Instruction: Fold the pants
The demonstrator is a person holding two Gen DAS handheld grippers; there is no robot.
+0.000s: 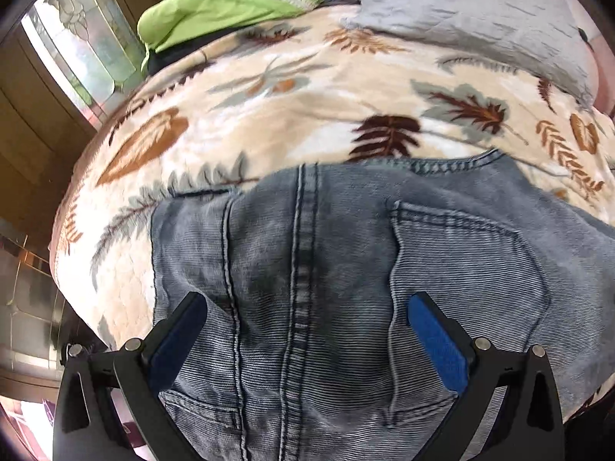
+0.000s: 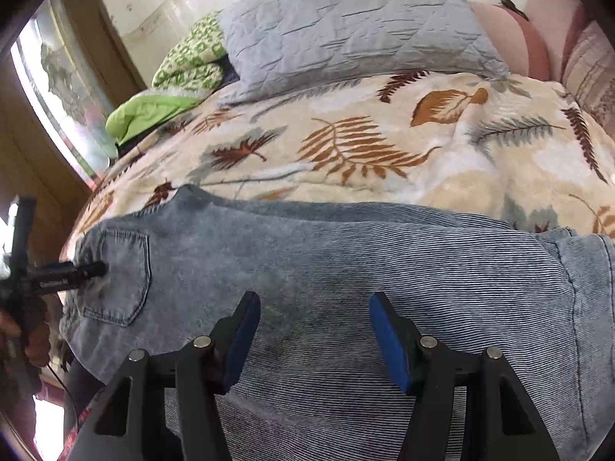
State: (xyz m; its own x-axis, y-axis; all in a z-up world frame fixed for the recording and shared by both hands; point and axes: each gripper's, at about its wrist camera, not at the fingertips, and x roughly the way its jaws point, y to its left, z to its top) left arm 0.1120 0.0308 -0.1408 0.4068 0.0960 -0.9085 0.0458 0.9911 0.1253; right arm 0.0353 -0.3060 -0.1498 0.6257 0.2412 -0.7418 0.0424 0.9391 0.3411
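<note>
Grey-blue jeans lie spread on a leaf-patterned blanket, seat side up, showing the centre seam and a back pocket. My left gripper hovers over the seat, open wide, its blue pads either side of the seam with nothing pinched. In the right wrist view the jeans run across the bed, a back pocket at the left. Over the leg fabric my right gripper stands open and empty. The left gripper, held by a hand, points at that pocket.
A grey quilted pillow and a green cloth lie at the far side of the bed. Pink pillows are at the far right. A glazed door stands beyond the bed's left edge.
</note>
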